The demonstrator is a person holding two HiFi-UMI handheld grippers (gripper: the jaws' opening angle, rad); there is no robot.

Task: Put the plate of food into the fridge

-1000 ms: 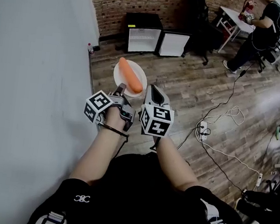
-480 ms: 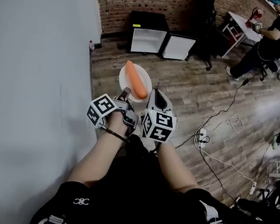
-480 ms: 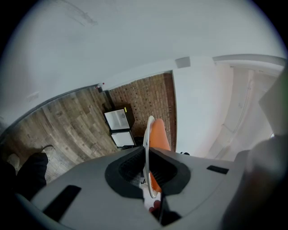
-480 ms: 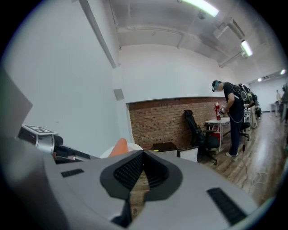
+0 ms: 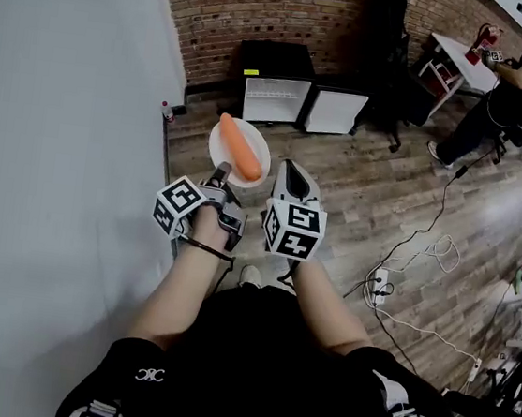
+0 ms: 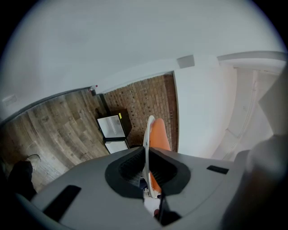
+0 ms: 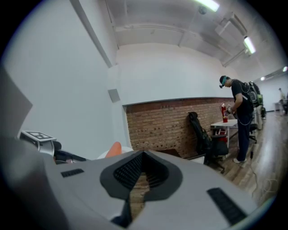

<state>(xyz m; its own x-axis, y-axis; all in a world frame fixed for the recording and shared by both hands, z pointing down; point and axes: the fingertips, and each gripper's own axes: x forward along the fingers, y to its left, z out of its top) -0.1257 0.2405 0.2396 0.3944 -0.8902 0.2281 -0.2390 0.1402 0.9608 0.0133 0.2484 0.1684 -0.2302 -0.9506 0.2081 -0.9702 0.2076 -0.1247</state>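
A white plate (image 5: pixel 221 140) carrying an orange carrot (image 5: pixel 238 147) is held out in the air above the wooden floor. My left gripper (image 5: pixel 220 173) is shut on the plate's near rim; in the left gripper view the plate (image 6: pixel 146 139) stands edge-on between the jaws with the carrot (image 6: pixel 159 135) on its right side. My right gripper (image 5: pixel 291 173) hovers just right of the plate, shut and holding nothing. Straight ahead against the brick wall stands a small black fridge (image 5: pixel 274 86) with its white door (image 5: pixel 336 112) swung open to the right.
A white wall (image 5: pixel 63 131) runs close along my left. A black office chair (image 5: pixel 385 86) stands right of the fridge. Cables and a power strip (image 5: pixel 379 288) lie on the floor at right. A person (image 5: pixel 512 87) stands at a white table (image 5: pixel 454 61) far right.
The fridge has drawn a little nearer and the view has shifted. The plate with the carrot has moved slightly left, still in my left gripper. The right gripper stays beside it.
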